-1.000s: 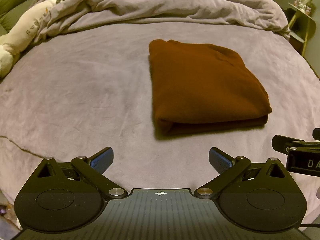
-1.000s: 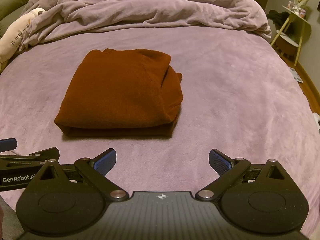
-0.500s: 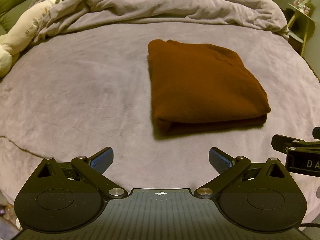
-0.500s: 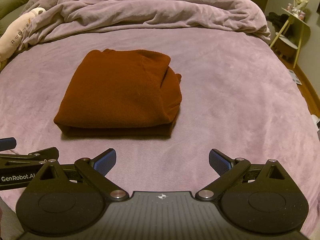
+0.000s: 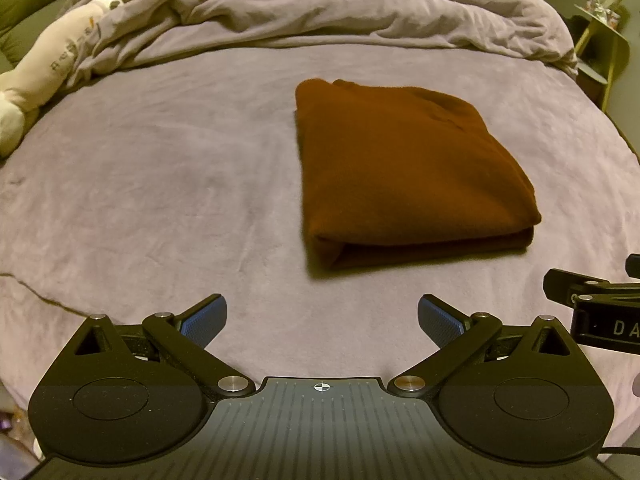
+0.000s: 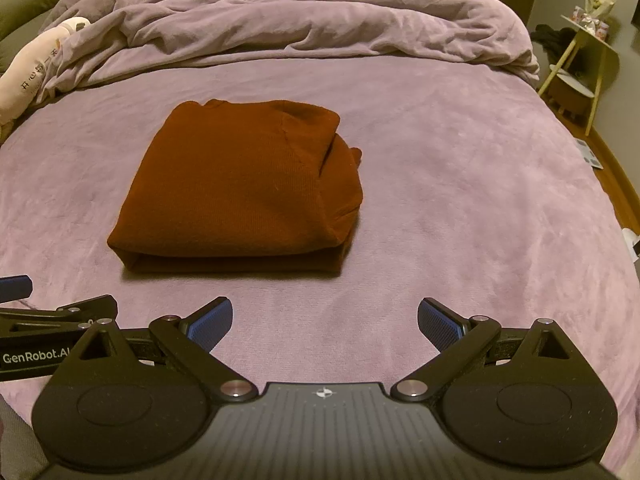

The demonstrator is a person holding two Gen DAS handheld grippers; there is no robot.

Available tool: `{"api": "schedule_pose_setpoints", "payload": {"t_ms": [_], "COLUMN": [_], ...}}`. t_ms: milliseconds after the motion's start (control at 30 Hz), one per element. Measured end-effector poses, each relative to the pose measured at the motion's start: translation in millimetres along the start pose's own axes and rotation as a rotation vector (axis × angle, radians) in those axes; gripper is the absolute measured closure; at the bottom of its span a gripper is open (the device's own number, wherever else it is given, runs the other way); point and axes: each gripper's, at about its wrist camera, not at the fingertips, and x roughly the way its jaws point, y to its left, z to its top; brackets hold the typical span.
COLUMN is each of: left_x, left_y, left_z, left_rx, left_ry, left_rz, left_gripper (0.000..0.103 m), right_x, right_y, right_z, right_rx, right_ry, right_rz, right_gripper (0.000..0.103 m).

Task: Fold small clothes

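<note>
I count one folded brown garment [image 6: 240, 192] on one bed [image 6: 460, 208], one rumpled duvet [image 6: 300, 20] (at twelve o'clock), one plush toy [image 5: 52, 68], two grippers.

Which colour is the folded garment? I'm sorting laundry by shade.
The folded garment is a plain rust brown with no pattern; the right wrist view shows it best.

You are in a bedroom at home. In front of you lies a bed [image 6: 460, 184] spread with a soft lilac blanket, and a rumpled duvet [image 6: 304, 16] of the same colour is bunched up at its far end. A cream plush toy [image 5: 44, 72] lies at the left edge beside the duvet. At the right, a small side table [image 6: 588, 60] on pale legs stands on a wooden floor [image 6: 616, 184].
</note>
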Motion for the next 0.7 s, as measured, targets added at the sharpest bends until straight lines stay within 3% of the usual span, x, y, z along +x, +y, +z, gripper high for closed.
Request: {"api": "schedule_pose_setpoints", "payload": {"t_ms": [700], "left_x": [0.3], "left_y": [-1.0], "left_z": [0.2], "left_rx": [0.002], "left_ry": [0.001], "left_rz": [-0.011], "left_gripper": [0.0], "right_x": [0.3], "right_y": [-1.9], "right_z": [-1.2], "right_rx": [0.008], "right_ry": [0.002], "right_rz": [-0.003], "right_gripper": [0.004]}}
